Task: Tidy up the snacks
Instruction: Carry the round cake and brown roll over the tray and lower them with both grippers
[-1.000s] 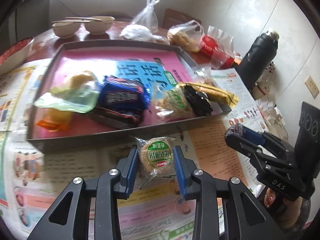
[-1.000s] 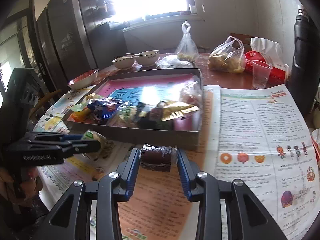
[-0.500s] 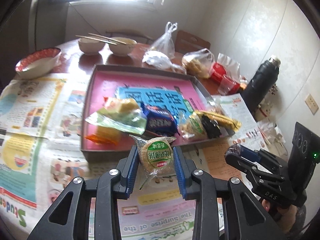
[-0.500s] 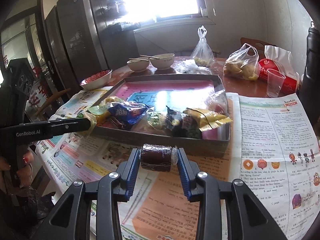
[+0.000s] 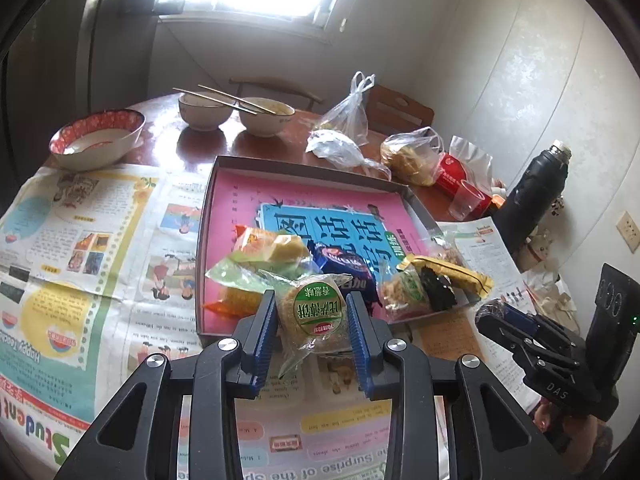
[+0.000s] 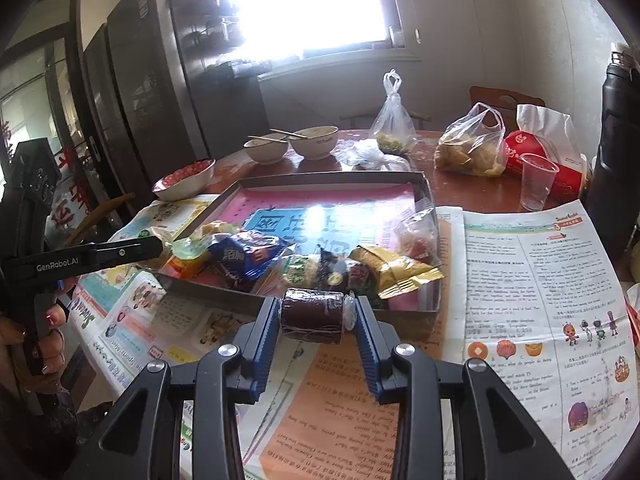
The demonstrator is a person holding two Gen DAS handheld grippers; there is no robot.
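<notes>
My left gripper (image 5: 312,312) is shut on a round biscuit pack with a green label (image 5: 316,310), held in the air above the near edge of the tray (image 5: 280,168). My right gripper (image 6: 314,314) is shut on a dark brown wrapped roll cake (image 6: 312,314), held above the tray's near rim (image 6: 224,292). The tray has a pink and blue lining and holds several snack packs along its near side, among them a blue pack (image 5: 344,262) and a yellow pack (image 5: 452,272). The right gripper also shows at the right of the left wrist view (image 5: 494,318).
Newspapers (image 5: 88,240) cover the table around the tray. Behind the tray stand two bowls with chopsticks (image 5: 236,112), a red-rimmed bowl (image 5: 96,140), plastic bags of food (image 5: 412,156), a clear cup (image 6: 536,180) and a black flask (image 5: 536,196).
Both grippers have risen with their snacks still held, so the tray and table sit lower and farther in both views. The left gripper now hangs over the tray's near edge.
</notes>
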